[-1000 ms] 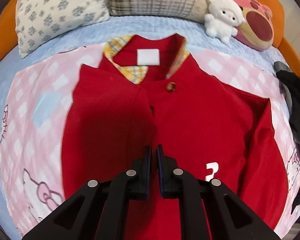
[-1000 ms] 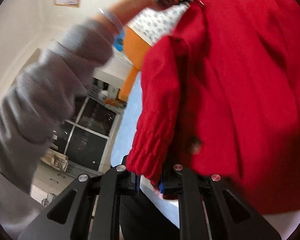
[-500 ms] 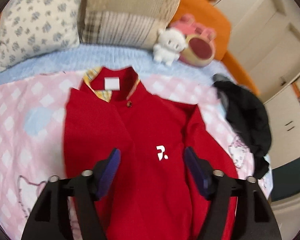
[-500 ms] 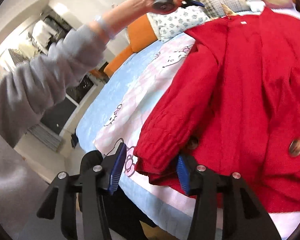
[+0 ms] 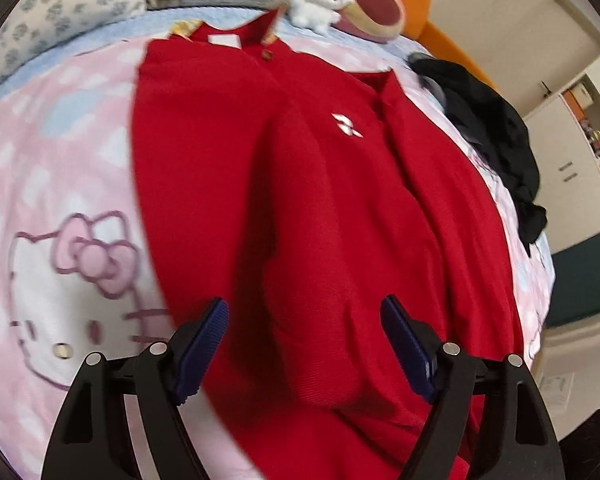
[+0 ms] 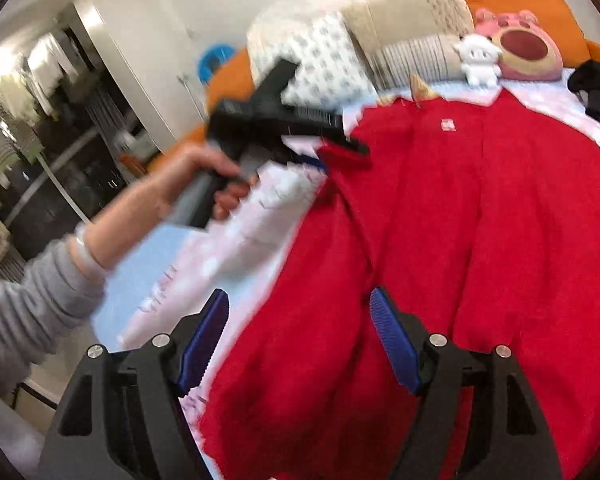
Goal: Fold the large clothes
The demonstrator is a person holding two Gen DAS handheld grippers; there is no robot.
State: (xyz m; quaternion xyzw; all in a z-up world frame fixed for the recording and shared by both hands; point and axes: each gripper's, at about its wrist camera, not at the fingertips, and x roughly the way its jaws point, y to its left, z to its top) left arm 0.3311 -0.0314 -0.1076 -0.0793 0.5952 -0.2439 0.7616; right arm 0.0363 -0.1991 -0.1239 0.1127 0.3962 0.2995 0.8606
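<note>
The red jacket [image 5: 312, 184] lies front-up on the pink cartoon-cat blanket [image 5: 60, 216] that covers the bed, its collar toward the pillows and its white chest logo [image 5: 346, 126] showing. One sleeve [image 5: 304, 280] already lies folded inward along the body, its cuff near the hem; in the right wrist view the sleeve on the other side seems drawn in over the front too, though motion blur makes its edge hard to trace. So the sleeve folds look done or nearly so, while the fold that would bring hem toward collar is not yet made, and the jacket is at full length. The left gripper [image 5: 304, 340] hovers over the folded sleeve with its jaws wide apart and nothing between the pads. The right gripper [image 6: 298, 332] has its jaws opening, gripping no cloth. A black garment [image 5: 488, 120] waits at the bed's edge, with plush toys [image 5: 340, 0] by the pillows.
</note>
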